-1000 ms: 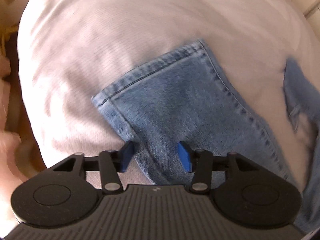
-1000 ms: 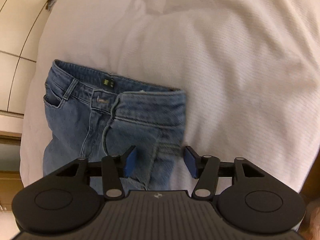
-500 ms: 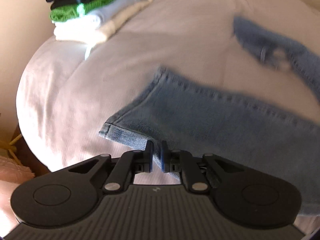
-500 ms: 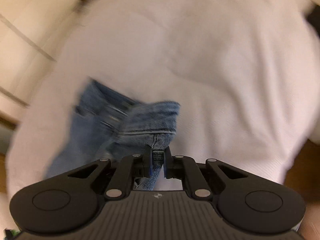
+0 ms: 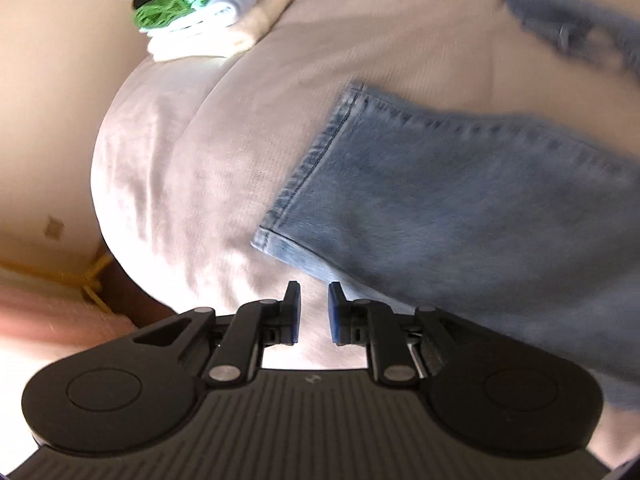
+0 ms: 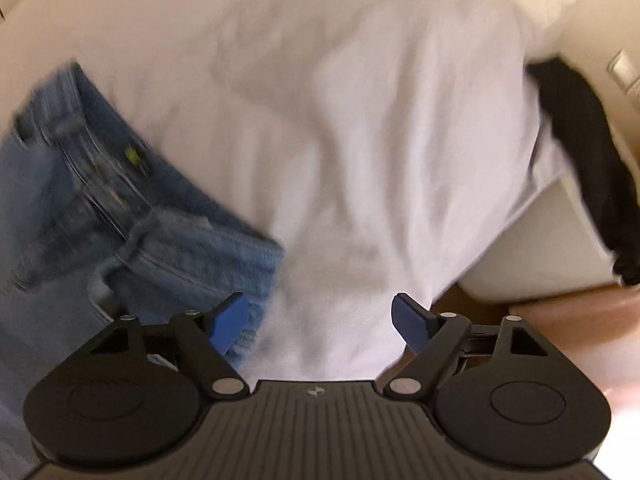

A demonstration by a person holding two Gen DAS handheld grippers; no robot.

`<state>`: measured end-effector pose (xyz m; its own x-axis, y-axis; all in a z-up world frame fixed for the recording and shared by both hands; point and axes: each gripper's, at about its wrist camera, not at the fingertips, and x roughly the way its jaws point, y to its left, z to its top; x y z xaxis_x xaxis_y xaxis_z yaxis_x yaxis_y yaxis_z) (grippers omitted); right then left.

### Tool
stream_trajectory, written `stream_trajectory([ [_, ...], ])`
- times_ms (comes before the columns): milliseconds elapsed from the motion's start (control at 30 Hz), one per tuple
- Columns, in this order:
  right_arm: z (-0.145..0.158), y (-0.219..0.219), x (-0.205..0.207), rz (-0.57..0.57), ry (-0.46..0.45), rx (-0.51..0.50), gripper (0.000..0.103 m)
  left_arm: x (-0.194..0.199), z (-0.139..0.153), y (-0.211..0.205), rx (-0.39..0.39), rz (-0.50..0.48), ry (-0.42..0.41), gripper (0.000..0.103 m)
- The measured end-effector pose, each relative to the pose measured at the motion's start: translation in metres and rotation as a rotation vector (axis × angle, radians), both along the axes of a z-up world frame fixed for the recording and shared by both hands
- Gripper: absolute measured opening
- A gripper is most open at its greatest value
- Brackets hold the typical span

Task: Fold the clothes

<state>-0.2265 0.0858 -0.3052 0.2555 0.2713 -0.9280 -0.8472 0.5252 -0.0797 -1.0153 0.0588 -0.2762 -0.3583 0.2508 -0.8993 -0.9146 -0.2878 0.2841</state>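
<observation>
White bedsheet (image 5: 208,168) covers the whole work surface, creased in both views; blue jeans (image 5: 460,216) lie flat on it, the hemmed leg end showing in the left wrist view, the waistband with its small tag (image 6: 134,156) in the right wrist view, both blurred. Left gripper (image 5: 314,312) hangs just short of the leg hem, jaws parted by a narrow gap, nothing between them; right gripper (image 6: 320,320) spread wide, empty, its left pad over the waistband corner. Stack of folded clothes (image 5: 208,12) sits at the far sheet edge; a black garment (image 6: 584,160) drapes off the right side.
</observation>
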Motion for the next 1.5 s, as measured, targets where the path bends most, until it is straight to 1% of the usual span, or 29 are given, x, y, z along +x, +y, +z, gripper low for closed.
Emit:
stream_trajectory([
  [67, 0.013, 0.005, -0.011, 0.049, 0.045, 0.063, 0.081, 0.017, 0.016, -0.001, 0.032, -0.018, -0.071, 0.014],
  [133, 0.016, 0.023, -0.037, 0.143, 0.115, 0.101, 0.081, 0.037, 0.025, 0.004, 0.057, -0.048, -0.135, 0.015],
  [167, 0.015, 0.033, -0.053, 0.190, 0.160, 0.115, 0.079, 0.046, 0.026, 0.011, 0.065, -0.052, -0.182, 0.016],
  [200, 0.014, 0.040, -0.070, 0.236, 0.224, 0.126, 0.074, 0.054, 0.026, 0.019, 0.074, -0.051, -0.231, 0.016],
  [233, 0.011, 0.049, -0.087, 0.272, 0.305, 0.132, 0.067, 0.062, 0.027, 0.028, 0.082, -0.050, -0.281, 0.016],
  [300, 0.000, 0.063, -0.120, 0.293, 0.487, 0.136, 0.061, 0.075, 0.023, 0.048, 0.090, -0.036, -0.379, 0.020],
  [333, -0.006, 0.071, -0.136, 0.289, 0.582, 0.138, 0.057, 0.080, 0.021, 0.060, 0.093, -0.031, -0.415, 0.025],
  [367, -0.013, 0.077, -0.152, 0.292, 0.646, 0.131, 0.054, 0.085, 0.019, 0.072, 0.102, -0.035, -0.438, 0.027],
  [400, -0.019, 0.083, -0.170, 0.302, 0.685, 0.119, 0.051, 0.090, 0.017, 0.083, 0.115, -0.042, -0.458, 0.027],
  [433, -0.024, 0.089, -0.187, 0.318, 0.708, 0.110, 0.051, 0.094, 0.015, 0.094, 0.125, -0.057, -0.460, 0.028],
  [500, -0.028, 0.099, -0.218, 0.369, 0.693, 0.113, 0.050, 0.100, 0.009, 0.115, 0.140, -0.094, -0.449, 0.029],
  [567, -0.031, 0.108, -0.241, 0.388, 0.700, 0.121, 0.050, 0.106, 0.004, 0.136, 0.155, -0.130, -0.437, 0.030],
  [700, -0.044, 0.122, -0.277, 0.361, 0.748, 0.136, 0.050, 0.104, -0.016, 0.186, 0.161, -0.188, -0.402, 0.031],
  [767, -0.050, 0.122, -0.291, 0.326, 0.767, 0.141, 0.050, 0.102, -0.026, 0.211, 0.163, -0.216, -0.384, 0.036],
  [800, -0.055, 0.126, -0.299, 0.306, 0.773, 0.142, 0.050, 0.102, -0.031, 0.224, 0.165, -0.230, -0.375, 0.041],
  [900, -0.072, 0.131, -0.318, 0.261, 0.774, 0.138, 0.050, 0.101, -0.053, 0.256, 0.134, -0.226, -0.364, 0.040],
  [933, -0.076, 0.132, -0.323, 0.251, 0.772, 0.133, 0.050, 0.100, -0.060, 0.265, 0.127, -0.217, -0.369, 0.028],
  [967, -0.080, 0.133, -0.328, 0.241, 0.768, 0.126, 0.050, 0.098, -0.067, 0.274, 0.120, -0.209, -0.373, 0.009],
  [1000, -0.082, 0.133, -0.333, 0.233, 0.759, 0.118, 0.050, 0.095, -0.058, 0.278, 0.142, -0.240, -0.349, 0.009],
  [1033, -0.083, 0.132, -0.337, 0.224, 0.748, 0.113, 0.050, 0.092, -0.041, 0.280, 0.177, -0.289, -0.313, 0.007],
  [1133, -0.081, 0.133, -0.339, 0.186, 0.729, 0.117, 0.050, 0.081, 0.008, 0.285, 0.282, -0.435, -0.204, 0.005],
  [1233, -0.076, 0.140, -0.336, 0.165, 0.705, 0.125, 0.051, 0.070, 0.057, 0.290, 0.386, -0.579, -0.091, 0.006],
  [1300, -0.072, 0.140, -0.335, 0.153, 0.709, 0.133, 0.053, 0.063, 0.090, 0.294, 0.454, -0.674, -0.014, 0.007],
  [1333, -0.070, 0.140, -0.337, 0.151, 0.716, 0.140, 0.058, 0.063, 0.089, 0.288, 0.448, -0.750, 0.066, 0.006],
  [1367, -0.069, 0.139, -0.339, 0.150, 0.723, 0.140, 0.058, 0.065, 0.081, 0.280, 0.422, -0.836, 0.164, 0.007],
  [1400, -0.069, 0.139, -0.343, 0.154, 0.727, 0.129, 0.058, 0.062, 0.063, 0.277, 0.351, -0.873, 0.223, 0.011],
  [1433, -0.070, 0.139, -0.346, 0.158, 0.735, 0.117, 0.058, 0.056, 0.040, 0.276, 0.259, -0.886, 0.263, 0.012],
  [1500, -0.072, 0.136, -0.356, 0.179, 0.766, 0.086, 0.059, 0.037, -0.008, 0.272, 0.078, -0.812, 0.297, 0.012],
])
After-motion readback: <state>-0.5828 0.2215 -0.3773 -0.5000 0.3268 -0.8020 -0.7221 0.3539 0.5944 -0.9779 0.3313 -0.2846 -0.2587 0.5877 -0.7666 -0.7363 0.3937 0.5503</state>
